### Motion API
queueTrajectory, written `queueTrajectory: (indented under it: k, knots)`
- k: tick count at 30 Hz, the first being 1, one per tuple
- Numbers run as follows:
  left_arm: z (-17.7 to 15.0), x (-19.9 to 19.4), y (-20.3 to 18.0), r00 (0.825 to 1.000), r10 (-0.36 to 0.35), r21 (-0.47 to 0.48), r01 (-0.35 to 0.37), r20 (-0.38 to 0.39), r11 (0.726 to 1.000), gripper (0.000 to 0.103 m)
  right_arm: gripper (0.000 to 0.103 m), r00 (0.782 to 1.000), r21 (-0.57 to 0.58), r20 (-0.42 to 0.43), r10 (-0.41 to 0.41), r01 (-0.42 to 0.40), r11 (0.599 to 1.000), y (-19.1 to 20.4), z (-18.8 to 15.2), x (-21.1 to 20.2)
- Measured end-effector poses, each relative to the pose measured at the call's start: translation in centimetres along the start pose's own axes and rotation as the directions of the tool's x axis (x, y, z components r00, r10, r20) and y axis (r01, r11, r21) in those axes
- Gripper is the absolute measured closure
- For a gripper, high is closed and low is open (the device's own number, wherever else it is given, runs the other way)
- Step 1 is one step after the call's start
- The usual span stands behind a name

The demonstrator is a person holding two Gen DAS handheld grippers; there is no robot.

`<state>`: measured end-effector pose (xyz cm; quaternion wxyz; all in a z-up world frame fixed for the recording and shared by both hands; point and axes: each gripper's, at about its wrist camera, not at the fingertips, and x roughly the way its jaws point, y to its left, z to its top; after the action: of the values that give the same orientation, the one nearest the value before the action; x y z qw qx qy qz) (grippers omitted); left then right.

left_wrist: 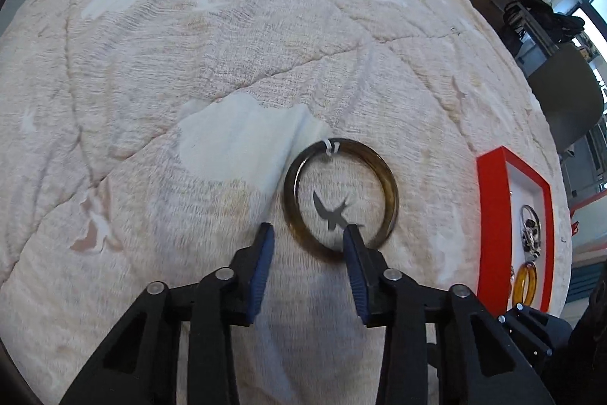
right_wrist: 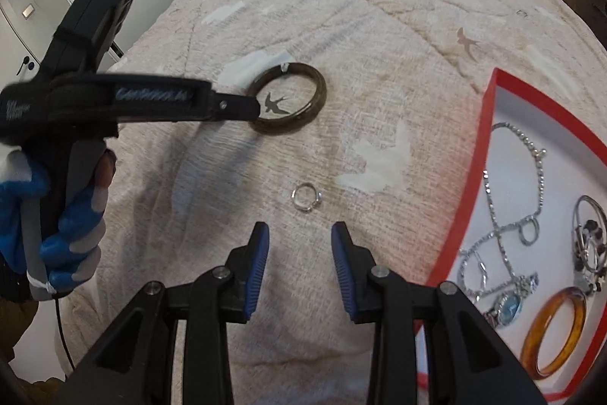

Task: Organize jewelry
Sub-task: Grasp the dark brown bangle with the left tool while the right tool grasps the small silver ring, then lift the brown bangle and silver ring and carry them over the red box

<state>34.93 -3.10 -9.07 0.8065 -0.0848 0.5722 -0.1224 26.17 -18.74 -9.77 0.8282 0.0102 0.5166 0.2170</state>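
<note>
Now the left gripper (left_wrist: 308,234) stands spread, its right finger inside the dark bangle (left_wrist: 340,198). Ahead of the spread right gripper (right_wrist: 299,234) lies a small silver ring (right_wrist: 306,197).

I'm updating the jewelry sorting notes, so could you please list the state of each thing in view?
dark bangle: flat on the bedspread, outside the tray
small silver ring: on the bedspread, untouched
red tray: holding jewelry
amber bangle: in the tray
left gripper: open, one finger inside the dark bangle
right gripper: open, empty

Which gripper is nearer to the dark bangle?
Left. The left gripper is at the dark bangle, one finger over its near rim. The right gripper is farther back, near the small silver ring.
</note>
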Motion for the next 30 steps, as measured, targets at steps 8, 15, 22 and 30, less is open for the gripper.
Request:
queueTrajectory:
  k: [8, 15, 22, 30]
  knots:
    - [1.2, 2.0, 1.0, 0.999, 0.021, -0.022, -0.022, -0.031, 1.0, 0.095, 0.071, 0.996, -0.063, -0.072, -0.045, 0.041, 0.997, 0.7, 1.6, 3.1]
    - [0.7, 0.8, 1.8, 1.0, 0.018, -0.022, -0.019, -0.011, 1.0, 0.096, 0.084, 0.994, -0.096, -0.087, -0.073, 0.065, 0.993, 1.4, 2.3, 4.0]
    - [-0.2, -0.8, 2.3, 1.0, 0.017, -0.044, -0.017, 0.003, 0.999, 0.096, 0.084, 0.998, -0.076, -0.037, -0.045, 0.042, 0.996, 1.2, 1.8, 1.9]
    - [-1.7, -4.8, 1.0, 0.998, 0.04, -0.044, -0.038, 0.047, 0.998, 0.096, 0.084, 0.999, -0.064, 0.05, -0.021, 0.024, 0.998, 1.5, 0.5, -4.2]
